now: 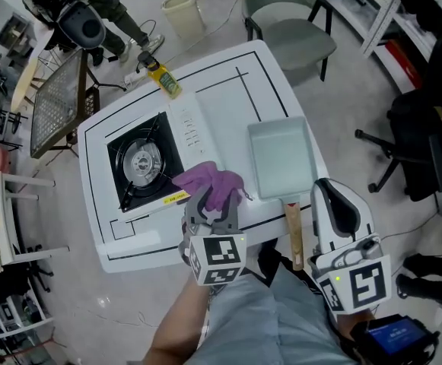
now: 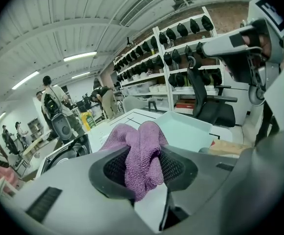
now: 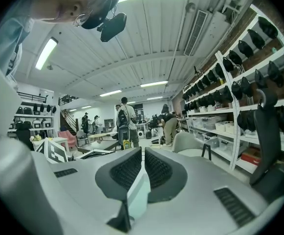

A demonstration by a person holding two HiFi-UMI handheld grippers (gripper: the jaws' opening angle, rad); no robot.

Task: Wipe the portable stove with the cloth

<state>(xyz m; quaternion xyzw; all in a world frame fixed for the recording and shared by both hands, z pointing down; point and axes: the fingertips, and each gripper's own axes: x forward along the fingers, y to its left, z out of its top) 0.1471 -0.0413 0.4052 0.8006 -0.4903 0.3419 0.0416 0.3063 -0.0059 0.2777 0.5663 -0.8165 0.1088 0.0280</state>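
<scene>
Your purple cloth (image 1: 209,181) is pinched in your left claw (image 1: 219,201), above the near part of the tabletop (image 1: 228,71) and just right of the stove (image 1: 144,162). Your right claw (image 3: 142,156) is closed on nothing, beside the pan (image 1: 281,157) handle.

We see a white table (image 1: 228,71) on a pale floor (image 1: 357,105), a green chair (image 1: 293,33) behind it, a black office chair (image 1: 422,154) at right, tall white shelves (image 3: 228,112), and long ceiling lamps (image 2: 80,56).
</scene>
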